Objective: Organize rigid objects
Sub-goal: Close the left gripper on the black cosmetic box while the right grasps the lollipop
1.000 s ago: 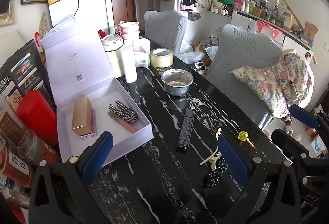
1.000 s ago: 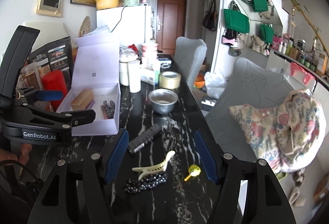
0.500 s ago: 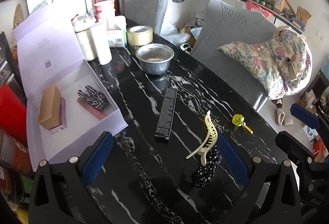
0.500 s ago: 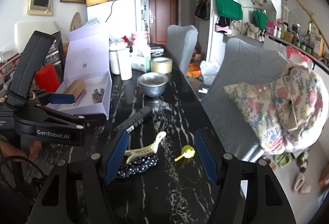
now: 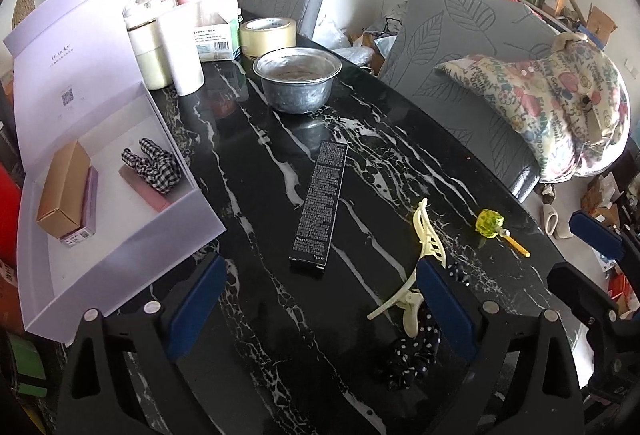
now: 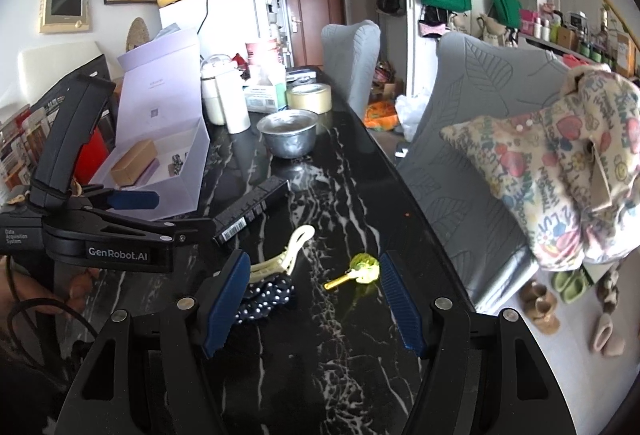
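Black rectangular cosmetic box (image 5: 319,204) lies on the marble tabletop (image 5: 248,315), right of the open lilac box (image 5: 120,255). Left claw (image 5: 316,299), just narrowed, and right claw (image 6: 312,299) are empty. Approach is judged underway; descent and closure are required.

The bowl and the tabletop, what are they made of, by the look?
The bowl looks like metal, dull silver with a scuffed, brushed sheen and thin walls. The tabletop looks like polished black marble or an imitation: white veins run through it and it mirrors the bowl. Which of the two, I cannot tell.
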Demonstrator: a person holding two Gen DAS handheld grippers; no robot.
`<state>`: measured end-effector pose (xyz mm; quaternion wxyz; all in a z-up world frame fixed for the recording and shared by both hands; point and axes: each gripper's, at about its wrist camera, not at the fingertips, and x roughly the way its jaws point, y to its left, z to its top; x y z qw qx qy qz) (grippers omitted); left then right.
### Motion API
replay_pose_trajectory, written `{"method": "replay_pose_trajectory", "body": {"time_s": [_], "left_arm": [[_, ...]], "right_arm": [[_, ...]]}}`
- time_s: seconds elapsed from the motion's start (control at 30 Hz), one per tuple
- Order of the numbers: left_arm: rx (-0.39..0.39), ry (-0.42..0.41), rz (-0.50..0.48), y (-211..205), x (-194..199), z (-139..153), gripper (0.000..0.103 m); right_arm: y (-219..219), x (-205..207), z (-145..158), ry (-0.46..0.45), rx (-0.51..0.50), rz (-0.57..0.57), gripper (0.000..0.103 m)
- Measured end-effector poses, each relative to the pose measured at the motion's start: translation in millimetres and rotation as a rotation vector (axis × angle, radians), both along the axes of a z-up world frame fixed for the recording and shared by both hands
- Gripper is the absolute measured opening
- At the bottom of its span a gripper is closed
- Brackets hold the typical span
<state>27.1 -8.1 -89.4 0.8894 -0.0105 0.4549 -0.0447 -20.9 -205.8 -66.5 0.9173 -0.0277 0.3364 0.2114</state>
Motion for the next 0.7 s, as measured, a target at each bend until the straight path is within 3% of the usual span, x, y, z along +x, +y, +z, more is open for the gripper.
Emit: {"method": "replay_pose_trajectory", "body": {"time_s": [0.1,0.43,0.6,0.7], "left_arm": [[0.003,-0.001,0.005,-1.8,6.3,-6.1,0.091],[0.132,-0.035,0.023,-15.2,36.4,-11.2,0.081],[0.107,-0.004,0.008,-16.4,56.0,-18.3,0.080],[0.073,0.033,0.016,-12.6,66.7,-25.5,0.068]], "right_arm": [[-4.9,5.4,-5.0,0.013,0.016,-0.002,0.068],[-25.3,26.5,-11.0,0.022,0.005,-0.060,0.068],[-32.1,41.2,-11.1,0.019,0.024,-0.089,0.068],[-30.6,53.3,-15.7,0.036,0.018,-0.105,0.068]]}}
